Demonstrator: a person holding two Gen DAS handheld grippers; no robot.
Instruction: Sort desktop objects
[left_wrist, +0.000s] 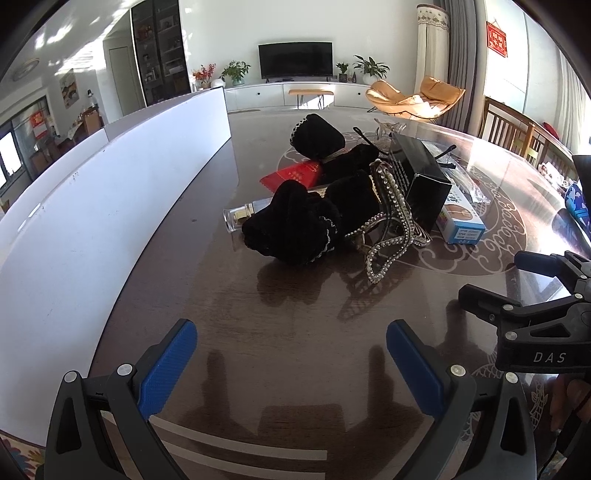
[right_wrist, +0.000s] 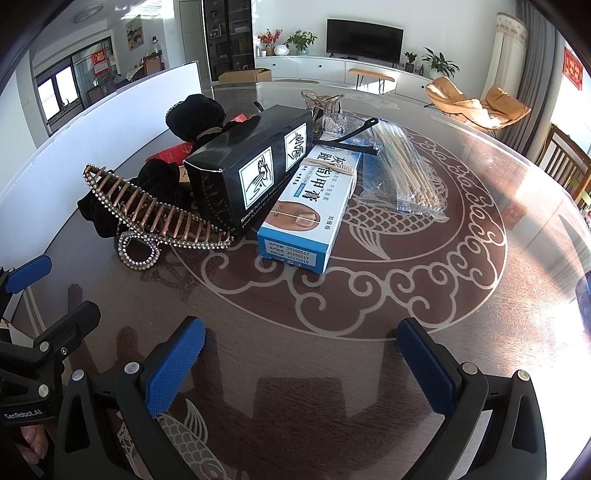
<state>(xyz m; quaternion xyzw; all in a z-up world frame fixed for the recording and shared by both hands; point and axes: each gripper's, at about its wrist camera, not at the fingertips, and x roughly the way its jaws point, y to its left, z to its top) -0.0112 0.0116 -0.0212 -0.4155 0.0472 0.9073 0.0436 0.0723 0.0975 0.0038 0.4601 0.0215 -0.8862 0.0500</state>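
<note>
Glossy wood table (right_wrist: 369, 369) (v. reflective), fuzzy cloth scrunchie (left_wrist: 291, 225), rhinestone clip (right_wrist: 155, 218).

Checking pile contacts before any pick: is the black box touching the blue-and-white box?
Touching. The right wrist view shows the black box lying flush against the long side of the blue-and-white box, with no gap between them.

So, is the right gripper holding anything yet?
No, the right gripper has its jaws wide apart over bare table, short of the blue-and-white box.
</note>
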